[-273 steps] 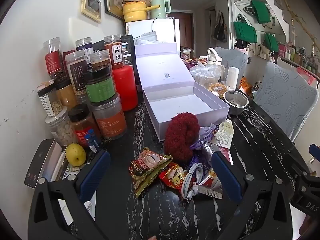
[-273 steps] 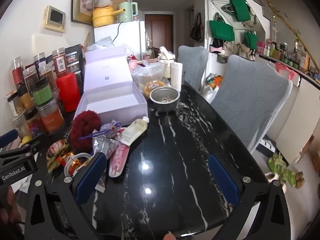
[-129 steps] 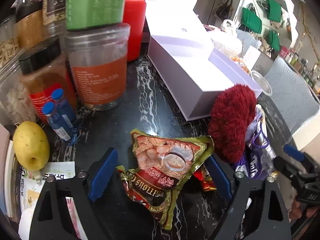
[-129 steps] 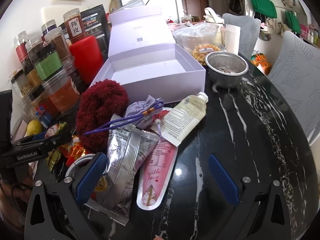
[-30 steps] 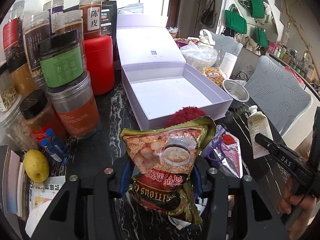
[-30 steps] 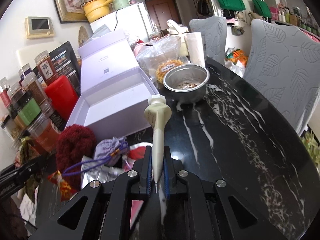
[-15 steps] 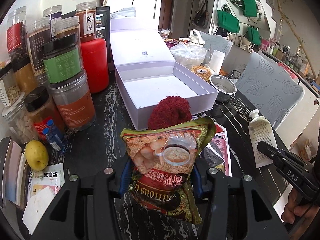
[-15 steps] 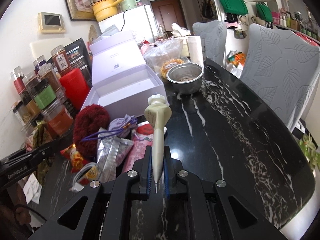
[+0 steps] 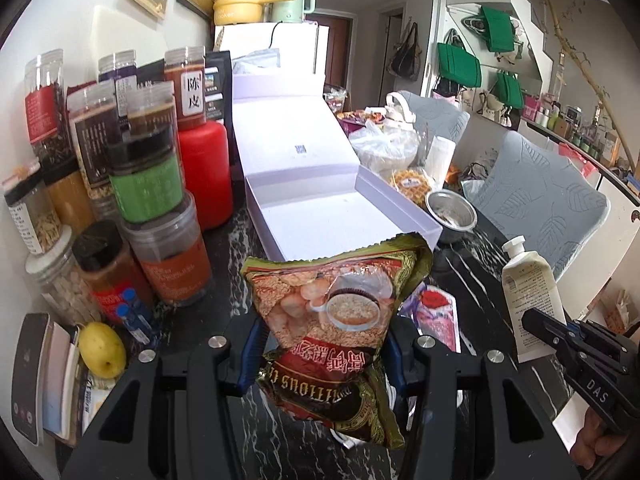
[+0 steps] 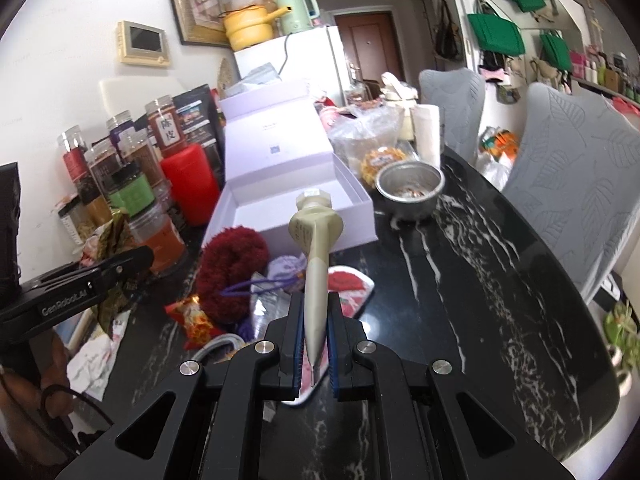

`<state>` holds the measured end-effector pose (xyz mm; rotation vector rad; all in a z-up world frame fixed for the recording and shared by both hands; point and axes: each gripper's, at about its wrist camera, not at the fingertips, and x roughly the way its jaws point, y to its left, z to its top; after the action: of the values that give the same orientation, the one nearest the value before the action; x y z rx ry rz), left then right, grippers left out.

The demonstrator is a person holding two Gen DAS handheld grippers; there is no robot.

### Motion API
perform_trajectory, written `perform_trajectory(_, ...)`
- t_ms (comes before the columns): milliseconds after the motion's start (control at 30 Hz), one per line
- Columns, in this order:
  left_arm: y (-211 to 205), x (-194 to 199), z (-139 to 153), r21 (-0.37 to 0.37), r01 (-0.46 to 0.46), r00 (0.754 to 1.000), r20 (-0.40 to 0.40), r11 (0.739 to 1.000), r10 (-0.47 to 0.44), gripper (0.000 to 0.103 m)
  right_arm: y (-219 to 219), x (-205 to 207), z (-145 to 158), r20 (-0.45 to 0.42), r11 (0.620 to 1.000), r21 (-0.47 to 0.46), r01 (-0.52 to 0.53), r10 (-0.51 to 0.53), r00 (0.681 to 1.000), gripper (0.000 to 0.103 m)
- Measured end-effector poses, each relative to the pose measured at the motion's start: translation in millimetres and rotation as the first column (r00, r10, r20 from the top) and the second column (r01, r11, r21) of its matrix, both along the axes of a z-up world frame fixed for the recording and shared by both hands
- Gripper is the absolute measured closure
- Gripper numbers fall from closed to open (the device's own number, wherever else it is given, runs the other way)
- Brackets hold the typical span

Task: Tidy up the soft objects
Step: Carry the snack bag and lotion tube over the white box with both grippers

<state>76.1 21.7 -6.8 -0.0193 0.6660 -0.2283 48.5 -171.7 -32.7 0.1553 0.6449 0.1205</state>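
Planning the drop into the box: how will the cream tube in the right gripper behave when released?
The cream tube, pinched flat at its tail by the right gripper, holds upright, so probably fairly stiff. Its round cap might let it roll.

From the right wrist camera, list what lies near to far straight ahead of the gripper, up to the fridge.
right gripper → cream tube clamped in it → white box, open and empty → its raised lid → white fridge.
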Motion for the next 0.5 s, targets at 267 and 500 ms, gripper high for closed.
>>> perform_trajectory(267,2.5,24.2,25.8,0.006,-0.023,0.998,0.066,1.0,0.022,0.054,9.9,25.7,21.5,0.04,0.997,-0.006,-0.083,0.083,0.996,0.093)
perform_trajectory(500,-2.9,51.0,56.6,0.0,-0.022,0.989,0.144,1.0,0.022,0.054,15.1,60.9,48.8,0.089,0.989,-0.012,-0.148,0.149,0.985,0.093)
